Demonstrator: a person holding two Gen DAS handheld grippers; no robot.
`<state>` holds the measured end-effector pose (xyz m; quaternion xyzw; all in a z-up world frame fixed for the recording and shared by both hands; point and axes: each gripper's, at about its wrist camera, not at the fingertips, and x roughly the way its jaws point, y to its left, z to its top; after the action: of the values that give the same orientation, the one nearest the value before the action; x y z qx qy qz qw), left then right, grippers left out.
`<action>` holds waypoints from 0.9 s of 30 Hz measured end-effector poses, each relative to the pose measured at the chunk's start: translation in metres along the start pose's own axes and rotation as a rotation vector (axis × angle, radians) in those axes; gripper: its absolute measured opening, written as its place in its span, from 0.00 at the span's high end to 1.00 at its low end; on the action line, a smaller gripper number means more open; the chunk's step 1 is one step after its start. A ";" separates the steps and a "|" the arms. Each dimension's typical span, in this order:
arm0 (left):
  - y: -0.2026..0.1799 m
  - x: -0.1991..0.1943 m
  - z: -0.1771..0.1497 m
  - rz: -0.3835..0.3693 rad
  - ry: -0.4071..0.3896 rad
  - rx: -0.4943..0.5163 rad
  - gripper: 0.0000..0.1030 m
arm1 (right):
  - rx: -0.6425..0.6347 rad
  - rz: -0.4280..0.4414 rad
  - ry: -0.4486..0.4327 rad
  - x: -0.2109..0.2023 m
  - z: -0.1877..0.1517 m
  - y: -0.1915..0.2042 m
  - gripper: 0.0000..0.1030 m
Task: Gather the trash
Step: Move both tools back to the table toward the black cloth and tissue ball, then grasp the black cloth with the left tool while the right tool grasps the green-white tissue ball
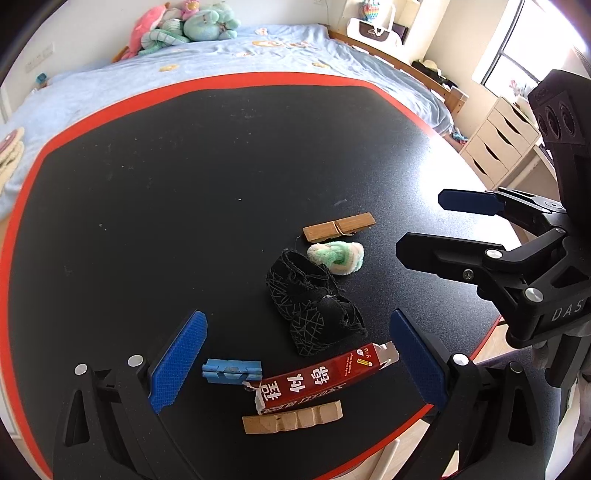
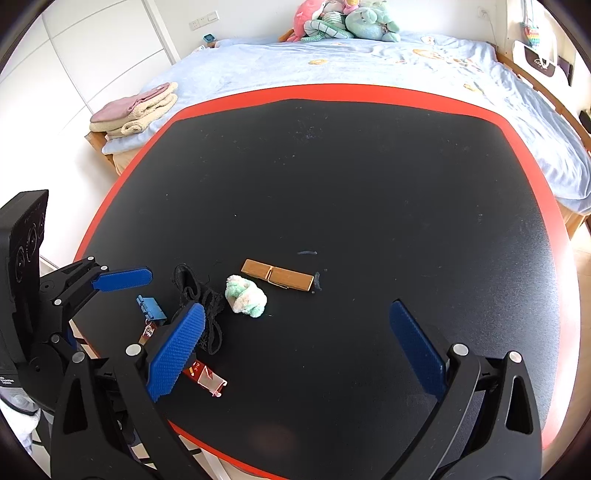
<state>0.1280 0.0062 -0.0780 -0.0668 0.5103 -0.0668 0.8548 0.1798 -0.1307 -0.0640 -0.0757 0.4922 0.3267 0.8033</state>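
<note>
Trash lies on a black table with a red rim [image 1: 110, 99]. In the left wrist view my open, empty left gripper [image 1: 295, 363] straddles a red carton [image 1: 317, 376], a blue clip [image 1: 232, 370] and a notched wooden piece [image 1: 291, 419]. Beyond lie a crumpled black cloth [image 1: 314, 306], a green-white fluffy ball [image 1: 337, 257] and a wooden clothespin [image 1: 338, 227]. My right gripper [image 1: 424, 225] is open at the right. In the right wrist view the right gripper [image 2: 299, 350] is open and empty, near the ball [image 2: 245, 296], clothespin [image 2: 279, 280], cloth [image 2: 203, 302] and carton [image 2: 205, 378].
A bed with a blue sheet [image 2: 369, 66] and plush toys [image 2: 347, 20] lies beyond the table. Folded towels [image 2: 136, 109] sit at its corner. A white drawer unit [image 1: 498, 140] stands at the right. The left gripper [image 2: 122, 278] shows at the table's left edge.
</note>
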 end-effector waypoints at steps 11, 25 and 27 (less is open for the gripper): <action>0.008 0.005 -0.003 -0.019 0.016 0.000 0.38 | -0.005 0.010 0.010 0.010 0.004 0.004 0.04; 0.003 -0.004 -0.001 -0.051 -0.004 0.008 0.71 | -0.013 0.027 0.013 0.022 0.007 0.015 0.05; 0.005 -0.006 -0.001 -0.052 -0.009 0.003 0.74 | -0.011 0.030 0.016 0.023 0.005 0.014 0.08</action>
<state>0.1244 0.0119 -0.0738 -0.0790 0.5044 -0.0894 0.8552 0.1823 -0.1073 -0.0777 -0.0751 0.4978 0.3406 0.7941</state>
